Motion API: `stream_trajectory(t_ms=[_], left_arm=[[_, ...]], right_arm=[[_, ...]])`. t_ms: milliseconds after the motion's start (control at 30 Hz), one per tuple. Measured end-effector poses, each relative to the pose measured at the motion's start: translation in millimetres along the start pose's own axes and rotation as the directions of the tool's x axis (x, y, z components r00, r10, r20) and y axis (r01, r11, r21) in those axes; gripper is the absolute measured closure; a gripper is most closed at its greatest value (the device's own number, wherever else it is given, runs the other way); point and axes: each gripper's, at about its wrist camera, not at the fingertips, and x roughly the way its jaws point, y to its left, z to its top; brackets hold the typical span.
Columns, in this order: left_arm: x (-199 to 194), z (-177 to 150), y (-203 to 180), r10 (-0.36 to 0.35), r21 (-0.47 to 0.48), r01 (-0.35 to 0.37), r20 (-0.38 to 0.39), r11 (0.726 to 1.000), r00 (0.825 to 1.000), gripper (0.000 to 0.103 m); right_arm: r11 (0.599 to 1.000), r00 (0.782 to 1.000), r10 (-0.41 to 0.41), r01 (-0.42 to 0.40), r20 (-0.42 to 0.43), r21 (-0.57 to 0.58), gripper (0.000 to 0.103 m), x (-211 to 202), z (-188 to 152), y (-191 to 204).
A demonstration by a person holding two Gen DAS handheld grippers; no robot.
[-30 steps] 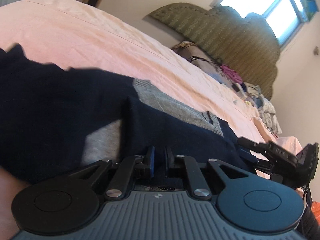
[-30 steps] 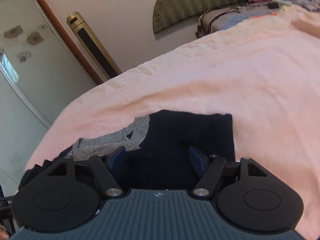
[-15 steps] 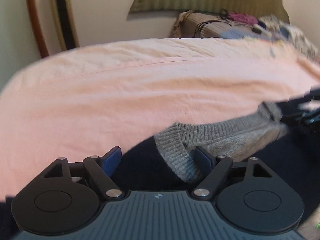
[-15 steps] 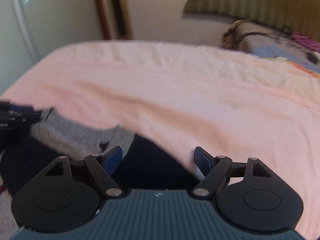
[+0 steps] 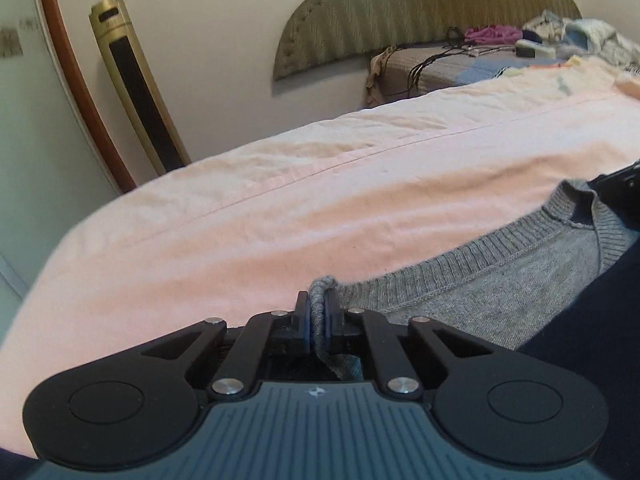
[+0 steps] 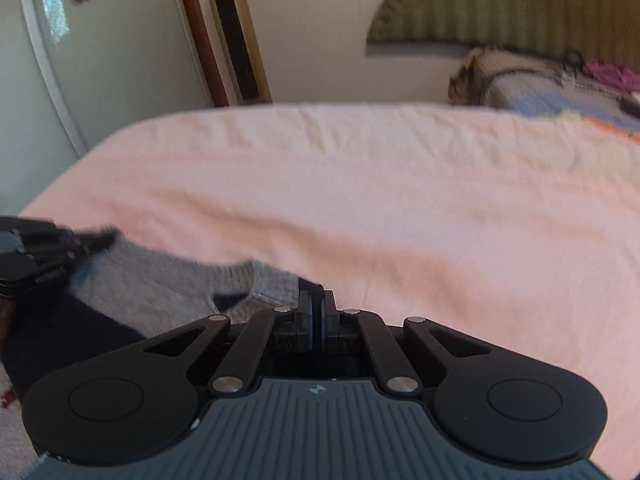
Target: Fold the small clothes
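Observation:
A small knitted sweater, grey with navy parts and a ribbed neckline, lies on the pink bedsheet. My left gripper is closing, and its pads pinch a bunched grey ribbed edge of the sweater. In the right wrist view the sweater spreads to the lower left. My right gripper is closing too, with its jaws drawn together on a dark sliver of cloth right beside the grey edge. Each gripper shows in the other's view: the right gripper at the neckline, the left gripper at the far left.
The pink sheet stretches ahead of both grippers. Beyond the bed stand a gold tower unit, a padded headboard and a pale wardrobe door. Loose clothes and a knitted blanket lie by the headboard.
Half a second ago both grippers stood open over the sweater's edge; now both are drawn together on it. The left view has rolled level since a second ago.

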Motion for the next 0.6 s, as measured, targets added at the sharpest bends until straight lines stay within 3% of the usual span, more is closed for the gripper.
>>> stream_trajectory(t_ms=[67, 100, 133, 167, 233, 300, 367, 400, 467, 533, 600], left_arm=[[-14, 3, 11, -0.03, -0.057, 0.032, 0.035, 0.998, 0.999, 0.093], [-26, 3, 22, -0.055, -0.109, 0.062, 0.061, 0.992, 0.997, 0.093], [-38, 3, 30, -0.086, -0.156, 0.096, 0.074, 0.983, 0.994, 0.092], [-49, 2, 38, -0.123, -0.198, 0.141, 0.1, 0.97, 0.987, 0.092], [-67, -4, 42, -0.204, -0.258, 0.233, 0.136, 0.938, 0.97, 0.092], [-68, -16, 33, -0.291, -0.284, 0.306, 0.095, 0.909, 0.952, 0.092], [-55, -32, 17, -0.326, -0.268, 0.319, 0.019, 0.909, 0.945, 0.092], [-46, -40, 10, -0.317, -0.245, 0.306, -0.007, 0.92, 0.948, 0.093], [-43, -50, 10, -0.291, -0.209, 0.297, 0.06, 0.932, 0.955, 0.093], [-36, -51, 24, -0.315, -0.291, 0.319, 0.062, 0.902, 0.947, 0.093], [-45, -52, 25, -0.282, -0.29, 0.288, 0.061, 0.913, 0.957, 0.092]], right_arm=[[0.998, 1.0, -0.006, 0.006, 0.002, 0.058, 0.069, -5, 1, -1], [0.994, 1.0, -0.019, 0.018, 0.002, 0.104, 0.032, -12, 5, -1], [0.988, 0.999, -0.028, 0.021, 0.043, 0.153, 0.015, -25, 4, 1], [0.986, 0.995, 0.005, -0.022, 0.105, 0.167, 0.016, -43, 0, 7], [0.99, 0.99, 0.048, -0.065, 0.133, 0.126, 0.021, -67, -10, 26], [0.992, 0.994, 0.06, -0.069, 0.09, 0.103, 0.02, -74, -27, 41], [0.997, 0.999, 0.032, -0.034, 0.02, 0.073, 0.022, -67, -46, 51], [1.0, 1.0, -0.001, 0.001, -0.009, 0.031, 0.023, -63, -56, 55], [0.994, 0.997, -0.075, 0.076, 0.02, -0.075, 0.022, -61, -70, 63], [0.982, 0.992, -0.121, 0.126, 0.042, -0.14, 0.016, -60, -77, 62], [0.987, 0.992, -0.113, 0.117, 0.051, -0.109, 0.013, -58, -74, 51]])
